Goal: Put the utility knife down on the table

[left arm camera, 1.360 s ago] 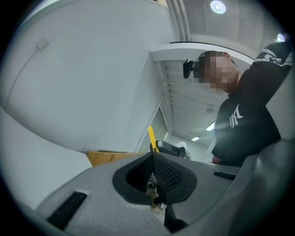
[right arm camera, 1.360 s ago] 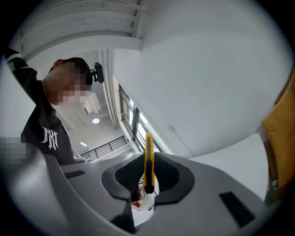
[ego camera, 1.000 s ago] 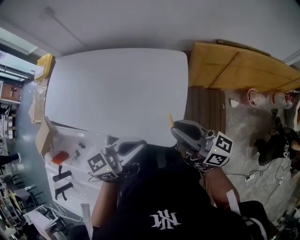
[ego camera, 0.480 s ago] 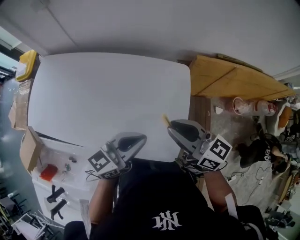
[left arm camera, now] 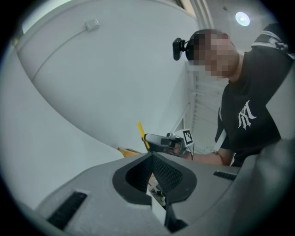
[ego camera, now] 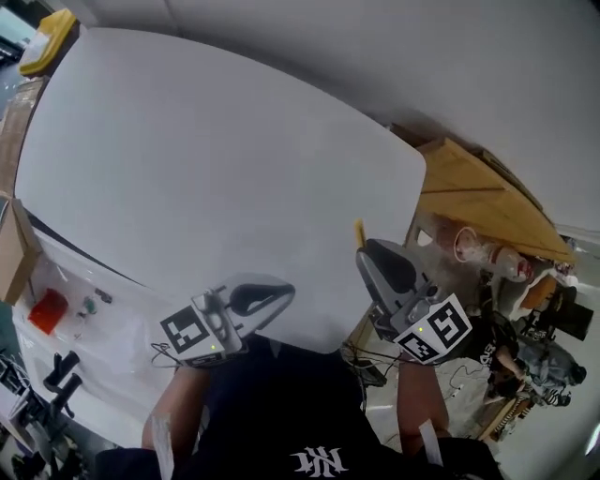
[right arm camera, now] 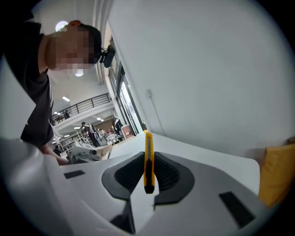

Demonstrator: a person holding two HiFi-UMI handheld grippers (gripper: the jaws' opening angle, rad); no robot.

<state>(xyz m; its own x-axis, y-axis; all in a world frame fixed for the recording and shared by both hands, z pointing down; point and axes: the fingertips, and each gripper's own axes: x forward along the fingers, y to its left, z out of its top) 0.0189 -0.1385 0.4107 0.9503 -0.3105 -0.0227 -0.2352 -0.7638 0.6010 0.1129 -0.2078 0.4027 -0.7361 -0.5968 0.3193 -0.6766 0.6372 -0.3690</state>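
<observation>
A yellow utility knife (right arm camera: 148,159) stands clamped between the jaws of my right gripper (right arm camera: 147,154), its tip reaching past them. In the head view the knife (ego camera: 358,232) pokes out ahead of the right gripper (ego camera: 366,253), just over the white table's (ego camera: 216,159) near right corner and above its surface. My left gripper (ego camera: 279,292) is shut with nothing in it, over the table's near edge. The left gripper view shows its jaws (left arm camera: 152,156) meeting at the tips, with the right gripper (left arm camera: 162,142) and the knife (left arm camera: 141,132) beyond.
A wooden board (ego camera: 478,192) lies on the floor right of the table, with paper cups (ego camera: 469,246) beside it. Left of the table stand a yellow box (ego camera: 52,26), a cardboard box (ego camera: 11,258) and a white cabinet (ego camera: 103,337) with a red item (ego camera: 47,309).
The head view has swung, so the table fills more of the picture. Both grippers stay by its near edge, slightly farther apart. The right one still holds the knife.
</observation>
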